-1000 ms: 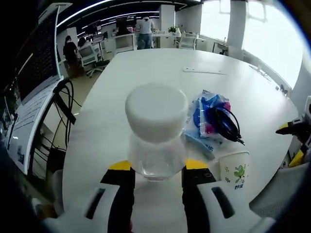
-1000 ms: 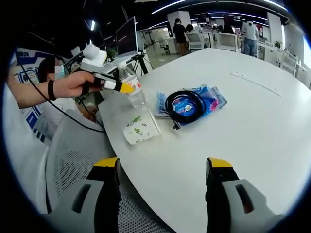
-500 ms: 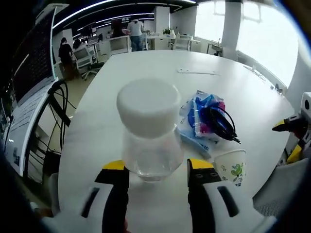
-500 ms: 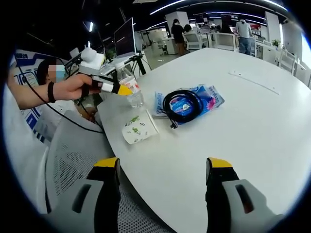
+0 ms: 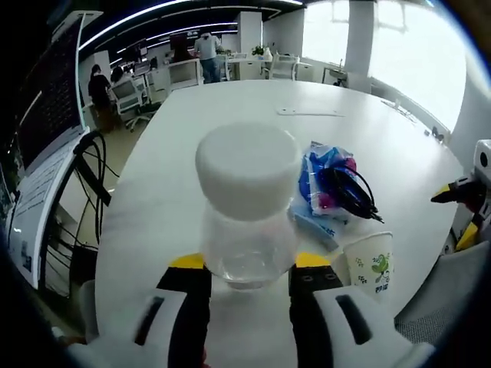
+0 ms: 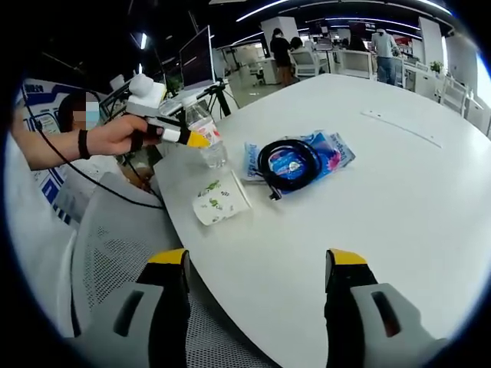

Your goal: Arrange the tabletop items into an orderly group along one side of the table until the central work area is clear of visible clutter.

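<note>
A clear plastic bottle point(image 5: 247, 222) with a white cap stands near the table's edge, and my left gripper point(image 5: 249, 261) is shut on its lower body. In the right gripper view the bottle point(image 6: 209, 142) sits in the left gripper point(image 6: 188, 139), held by a person's hand. A paper cup point(image 5: 371, 264) with a green print rests just right of the bottle. Beyond the cup lies a black cable coil point(image 5: 353, 195) on a blue snack packet point(image 5: 321, 180). My right gripper point(image 6: 257, 261) hangs open over the table's near edge, apart from the cup point(image 6: 219, 201), cable point(image 6: 290, 165) and packet point(image 6: 336, 152).
A thin white strip point(image 6: 403, 130) lies far out on the white table point(image 6: 368, 207). A grey mesh chair point(image 6: 107, 253) stands under the table's edge. A monitor point(image 5: 54, 100) and dangling cables are off the table's left side. People stand among desks far behind.
The left jaws stood slightly wider half a second ago and now press the bottle again. The left view shifted a little. The right gripper and the other items have not moved.
</note>
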Tool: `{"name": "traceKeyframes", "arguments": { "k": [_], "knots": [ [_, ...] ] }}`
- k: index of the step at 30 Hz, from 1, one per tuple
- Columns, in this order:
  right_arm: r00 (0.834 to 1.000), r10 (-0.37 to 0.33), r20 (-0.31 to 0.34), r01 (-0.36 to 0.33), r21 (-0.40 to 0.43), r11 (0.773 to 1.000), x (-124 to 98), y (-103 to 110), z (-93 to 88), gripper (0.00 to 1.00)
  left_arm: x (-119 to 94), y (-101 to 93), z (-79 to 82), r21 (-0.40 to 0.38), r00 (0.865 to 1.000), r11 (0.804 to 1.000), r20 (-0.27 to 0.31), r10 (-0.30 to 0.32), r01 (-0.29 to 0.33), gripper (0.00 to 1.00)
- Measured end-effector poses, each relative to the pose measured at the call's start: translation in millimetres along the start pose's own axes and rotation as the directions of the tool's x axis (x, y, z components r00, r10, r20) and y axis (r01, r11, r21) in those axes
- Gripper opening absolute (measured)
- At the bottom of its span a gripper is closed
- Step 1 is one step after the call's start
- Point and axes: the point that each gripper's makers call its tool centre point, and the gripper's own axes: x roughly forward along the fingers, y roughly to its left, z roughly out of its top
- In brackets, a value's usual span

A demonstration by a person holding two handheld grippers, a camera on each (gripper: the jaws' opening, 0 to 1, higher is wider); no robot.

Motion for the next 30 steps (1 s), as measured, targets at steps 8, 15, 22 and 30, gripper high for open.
{"name": "traceKeyframes", "arguments": {
  "k": [8,15,22,30],
  "knots": [
    [1.000,0.000,-0.004,0.000,0.002,1.000,0.2,-1.0,-0.5,0.71,0.7,0.1,1.4,-0.002,1.000,1.000,0.013,0.012,-0.012,0.37],
    [1.000,-0.002,-0.002,0.002,0.004,1.000,-1.6,-3.0,-0.8,0.71,3.7,2.9,5.0,-0.018,0.999,0.999,0.013,0.038,-0.038,0.37],
    [1.000,-0.002,-0.005,0.002,0.004,1.000,-2.2,-3.0,-1.8,0.71,12.4,8.8,14.7,-0.029,0.998,0.998,0.013,0.056,-0.055,0.37],
    [1.000,-0.003,-0.011,0.003,0.008,1.000,-3.1,-2.9,-4.0,0.71,25.0,13.1,33.2,-0.033,0.997,0.997,0.021,0.071,-0.070,0.37]
  ]
}}
